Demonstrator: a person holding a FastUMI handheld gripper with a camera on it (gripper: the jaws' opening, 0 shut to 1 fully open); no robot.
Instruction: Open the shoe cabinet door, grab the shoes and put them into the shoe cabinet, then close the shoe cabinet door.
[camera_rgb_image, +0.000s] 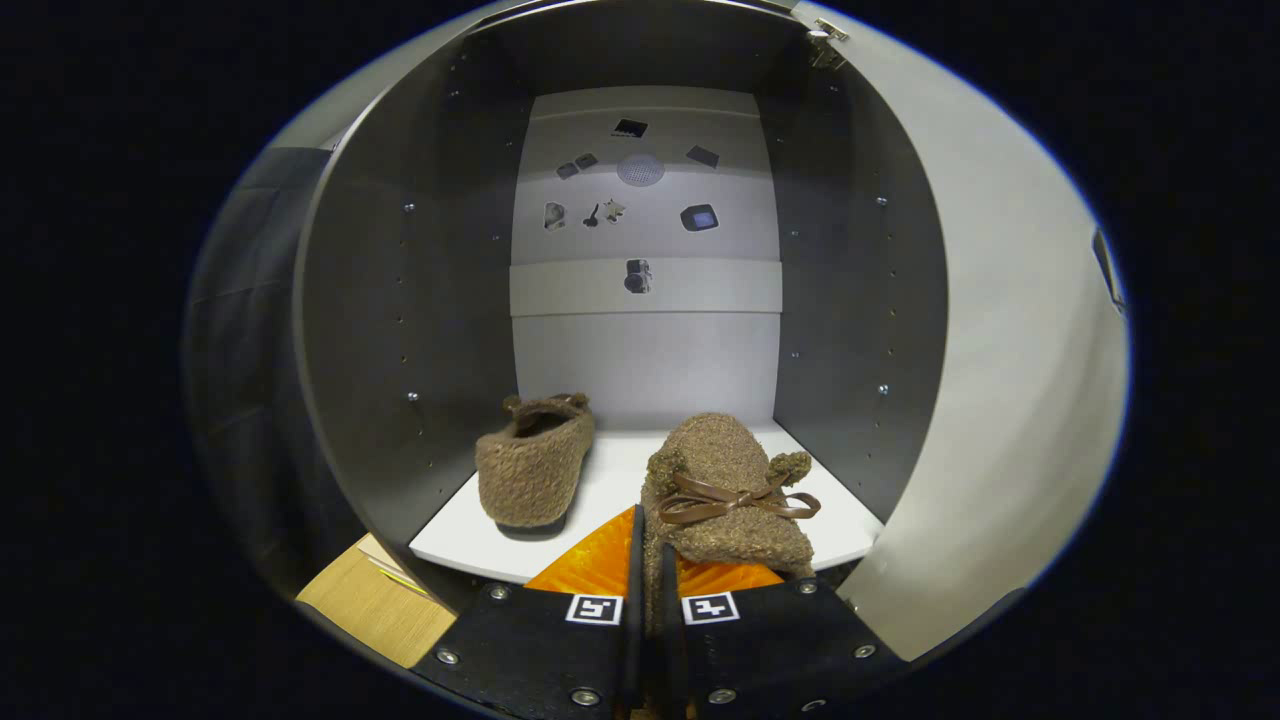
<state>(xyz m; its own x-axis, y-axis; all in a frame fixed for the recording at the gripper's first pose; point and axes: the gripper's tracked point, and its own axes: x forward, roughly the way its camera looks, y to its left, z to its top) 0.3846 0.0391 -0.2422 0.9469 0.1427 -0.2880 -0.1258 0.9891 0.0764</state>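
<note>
The shoe cabinet stands open, its white shelf (610, 480) straight ahead of me. One brown fuzzy shoe (535, 462) rests on the shelf's left part, heel toward me. My gripper (650, 580) is shut on a second brown fuzzy shoe (725, 470) with a brown ribbon bow, pinching its rim between the orange fingers (595, 560). That shoe hangs over the front right part of the shelf, toe pointing inward. The cabinet door (1000, 400) is swung open to the right.
Dark grey side walls (400, 330) with peg holes flank the shelf. The pale back panel (645, 220) carries several small stickers. A light wooden surface (375, 600) lies below the cabinet's left front corner. The door hinge (825, 45) sits at the top right.
</note>
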